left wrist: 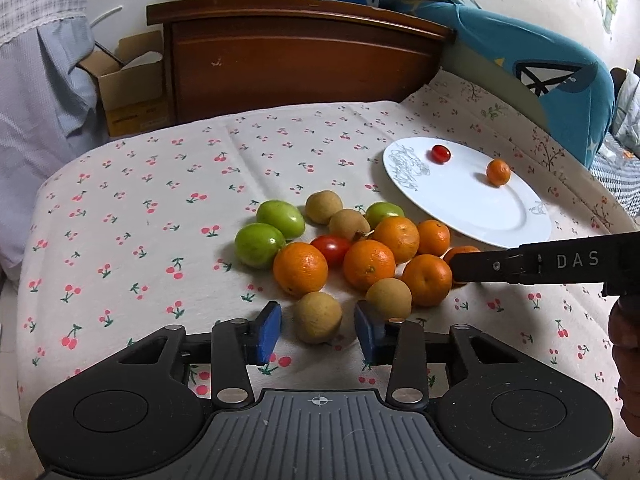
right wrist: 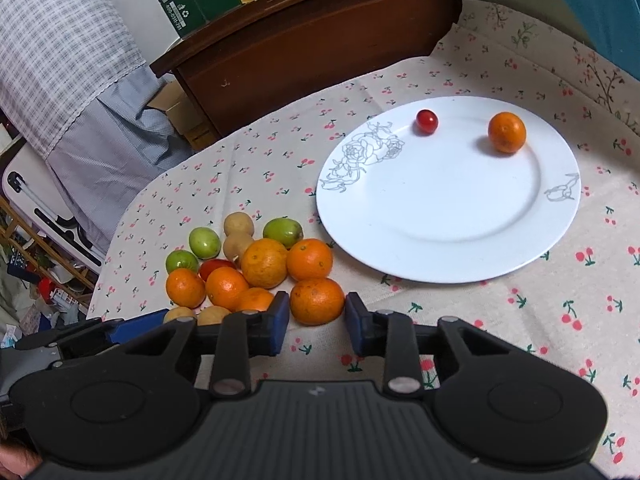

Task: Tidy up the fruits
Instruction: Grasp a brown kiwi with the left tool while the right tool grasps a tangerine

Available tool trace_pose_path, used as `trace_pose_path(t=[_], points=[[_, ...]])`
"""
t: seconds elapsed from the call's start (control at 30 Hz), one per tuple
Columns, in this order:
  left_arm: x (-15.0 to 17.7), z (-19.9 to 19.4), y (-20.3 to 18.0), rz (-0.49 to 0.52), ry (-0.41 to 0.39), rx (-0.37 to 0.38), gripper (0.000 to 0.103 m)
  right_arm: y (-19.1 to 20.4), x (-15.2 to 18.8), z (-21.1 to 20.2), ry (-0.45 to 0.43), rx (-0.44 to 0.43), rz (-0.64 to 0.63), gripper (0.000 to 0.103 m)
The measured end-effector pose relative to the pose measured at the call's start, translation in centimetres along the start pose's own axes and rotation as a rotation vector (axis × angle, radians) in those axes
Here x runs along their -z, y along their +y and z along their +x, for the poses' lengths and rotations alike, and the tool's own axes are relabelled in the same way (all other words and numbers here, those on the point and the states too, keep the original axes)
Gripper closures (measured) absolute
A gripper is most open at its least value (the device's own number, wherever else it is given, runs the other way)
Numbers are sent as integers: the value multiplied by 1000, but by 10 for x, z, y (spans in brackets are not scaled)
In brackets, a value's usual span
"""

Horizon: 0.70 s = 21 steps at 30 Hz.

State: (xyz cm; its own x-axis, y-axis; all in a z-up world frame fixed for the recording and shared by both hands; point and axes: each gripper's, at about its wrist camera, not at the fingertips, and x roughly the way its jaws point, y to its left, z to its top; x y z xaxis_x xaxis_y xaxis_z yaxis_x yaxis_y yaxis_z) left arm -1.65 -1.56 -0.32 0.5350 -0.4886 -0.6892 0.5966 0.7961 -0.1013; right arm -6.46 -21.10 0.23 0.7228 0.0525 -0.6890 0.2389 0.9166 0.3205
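A pile of fruit lies on the cherry-print cloth: several oranges (left wrist: 301,267), green fruits (left wrist: 258,245), brown longans and a red tomato (left wrist: 331,249). A white plate (left wrist: 472,208) holds a small tomato (left wrist: 441,153) and a small orange (left wrist: 498,172). My left gripper (left wrist: 318,330) is open around a brown longan (left wrist: 318,317). My right gripper (right wrist: 317,322) is open around an orange (right wrist: 317,301); its finger (left wrist: 486,266) reaches in from the right in the left wrist view. The plate (right wrist: 448,248) also shows in the right wrist view.
A dark wooden headboard (left wrist: 296,60) stands behind the table, with cartons on top. A cardboard box (left wrist: 128,84) sits at the far left. A teal pillow (left wrist: 552,76) lies at the far right. The cloth's left edge drops off.
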Motion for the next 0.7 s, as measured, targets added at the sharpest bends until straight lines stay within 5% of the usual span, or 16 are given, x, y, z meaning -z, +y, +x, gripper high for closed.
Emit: trace_pose_path(t=[0.3,0.7], points=[[0,0,-4,14,-11,-8,80,1,-1,1,-5,5,-15,72],[1,-17,-8,-30,-23,-24,80,3,-1,-11,-13,-13,-23,73]])
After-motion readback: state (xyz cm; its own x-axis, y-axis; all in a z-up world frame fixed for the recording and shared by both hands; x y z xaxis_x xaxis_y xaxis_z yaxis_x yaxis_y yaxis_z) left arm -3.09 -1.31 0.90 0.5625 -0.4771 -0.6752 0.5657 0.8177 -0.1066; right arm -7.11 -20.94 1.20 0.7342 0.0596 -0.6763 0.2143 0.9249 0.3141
